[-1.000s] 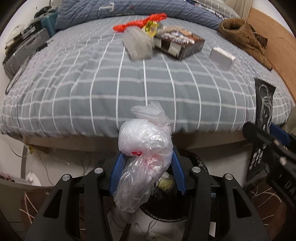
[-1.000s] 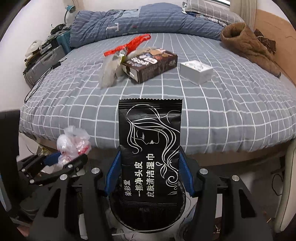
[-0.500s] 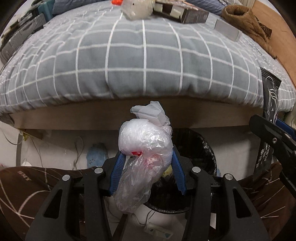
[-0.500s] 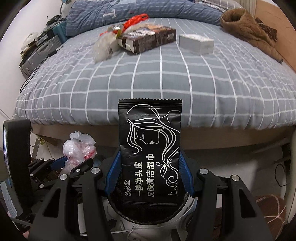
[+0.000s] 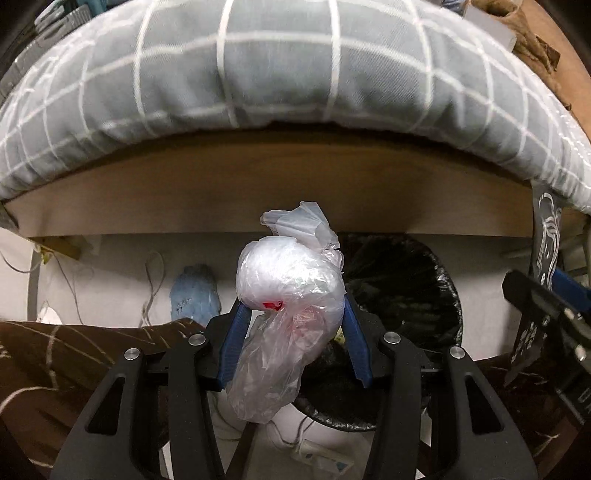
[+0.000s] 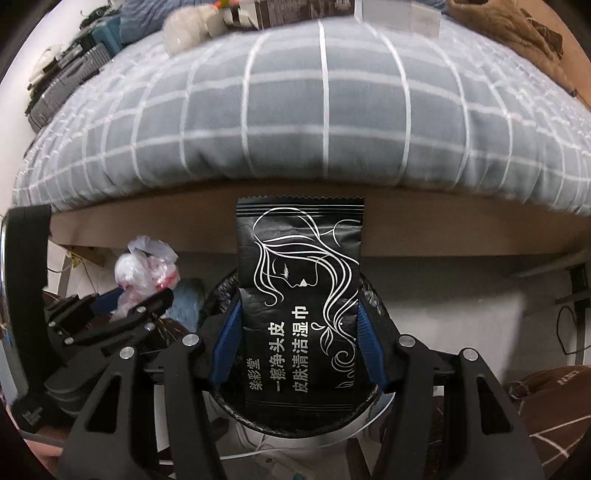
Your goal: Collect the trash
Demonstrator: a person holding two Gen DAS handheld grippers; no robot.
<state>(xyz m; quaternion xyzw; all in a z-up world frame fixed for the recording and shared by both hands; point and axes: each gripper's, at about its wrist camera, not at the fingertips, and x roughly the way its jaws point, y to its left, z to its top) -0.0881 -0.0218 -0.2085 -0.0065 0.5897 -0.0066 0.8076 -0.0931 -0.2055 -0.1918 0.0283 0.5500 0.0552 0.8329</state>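
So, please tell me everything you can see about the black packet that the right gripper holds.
The black packet is a flat, glossy foil-like sachet with a serrated top edge, a white line drawing of a long-haired head and white Chinese print. It stands upright, clamped at its lower sides between the right gripper's blue fingers, above the black-lined bin, before the bed frame.

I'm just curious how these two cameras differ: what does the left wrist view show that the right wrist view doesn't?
Only the left wrist view looks into the bin's black liner and shows the left gripper head-on.

Only the right wrist view shows litter still on the bed: a dark box and a white box.

Both show the crumpled plastic bag held by the left gripper, the black wipes packet held by the right gripper, and the checked bedcover.
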